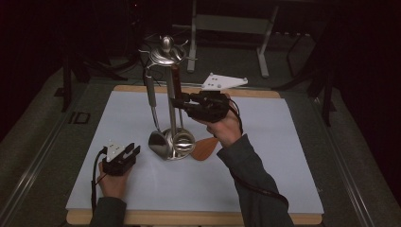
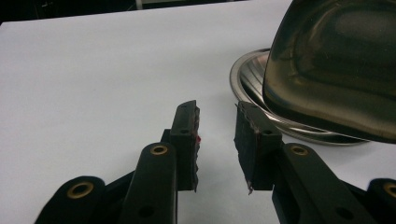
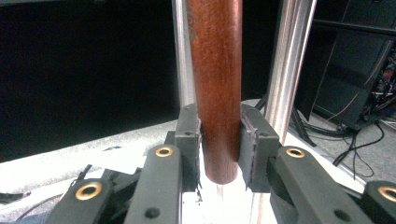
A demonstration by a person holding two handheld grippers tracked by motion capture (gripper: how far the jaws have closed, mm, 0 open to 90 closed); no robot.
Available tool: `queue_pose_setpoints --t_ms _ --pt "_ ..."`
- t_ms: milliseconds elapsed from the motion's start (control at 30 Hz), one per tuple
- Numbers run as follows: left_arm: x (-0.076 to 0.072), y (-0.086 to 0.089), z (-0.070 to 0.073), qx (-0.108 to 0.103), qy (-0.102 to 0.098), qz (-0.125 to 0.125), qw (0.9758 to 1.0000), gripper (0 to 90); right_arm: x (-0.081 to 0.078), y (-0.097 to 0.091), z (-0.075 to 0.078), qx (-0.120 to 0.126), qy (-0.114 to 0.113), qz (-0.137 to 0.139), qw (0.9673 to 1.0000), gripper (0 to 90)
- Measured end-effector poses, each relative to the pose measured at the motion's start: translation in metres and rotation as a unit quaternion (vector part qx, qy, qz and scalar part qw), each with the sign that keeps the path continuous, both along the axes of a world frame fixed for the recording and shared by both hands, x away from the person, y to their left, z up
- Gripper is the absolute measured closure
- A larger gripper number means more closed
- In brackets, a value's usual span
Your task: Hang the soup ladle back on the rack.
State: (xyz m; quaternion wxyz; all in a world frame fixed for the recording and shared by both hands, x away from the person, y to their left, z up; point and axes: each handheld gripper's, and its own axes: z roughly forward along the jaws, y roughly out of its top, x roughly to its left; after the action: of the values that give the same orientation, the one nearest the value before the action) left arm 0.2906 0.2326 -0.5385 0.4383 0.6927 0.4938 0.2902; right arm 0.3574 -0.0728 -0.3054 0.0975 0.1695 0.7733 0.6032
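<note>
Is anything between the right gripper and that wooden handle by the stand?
Nothing visible: the right gripper already has the wooden handle between its pads, clamped on both sides, with the stand's steel pole just behind it.

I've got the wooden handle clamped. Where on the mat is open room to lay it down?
The mat is bare right of the rack base out to its right edge. The near strip between the left gripper and the sleeve is also bare. It is crowded at the base, around the ladle and orange spatula head.
</note>
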Motion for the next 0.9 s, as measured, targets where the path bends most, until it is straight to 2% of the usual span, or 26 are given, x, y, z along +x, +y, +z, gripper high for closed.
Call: queue_pose_setpoints --t_ms 100,333,433,900 --pt "0.000 0.000 0.000 0.000 0.000 0.000 1.0000 69.6 0.002 -0.001 0.001 0.004 0.006 0.002 1.0000 71.2" --pt "0.000 0.000 0.000 0.000 0.000 0.000 1.0000 69.6 0.014 -0.006 -0.002 0.027 0.043 0.005 0.9987 68.8" --pt "0.000 0.000 0.000 0.000 0.000 0.000 1.0000 69.6 0.015 -0.007 -0.003 0.031 0.046 0.005 0.9984 68.3" --pt "0.000 0.000 0.000 0.000 0.000 0.000 1.0000 69.6 0.009 -0.005 0.000 -0.002 0.019 -0.019 0.9996 67.6"
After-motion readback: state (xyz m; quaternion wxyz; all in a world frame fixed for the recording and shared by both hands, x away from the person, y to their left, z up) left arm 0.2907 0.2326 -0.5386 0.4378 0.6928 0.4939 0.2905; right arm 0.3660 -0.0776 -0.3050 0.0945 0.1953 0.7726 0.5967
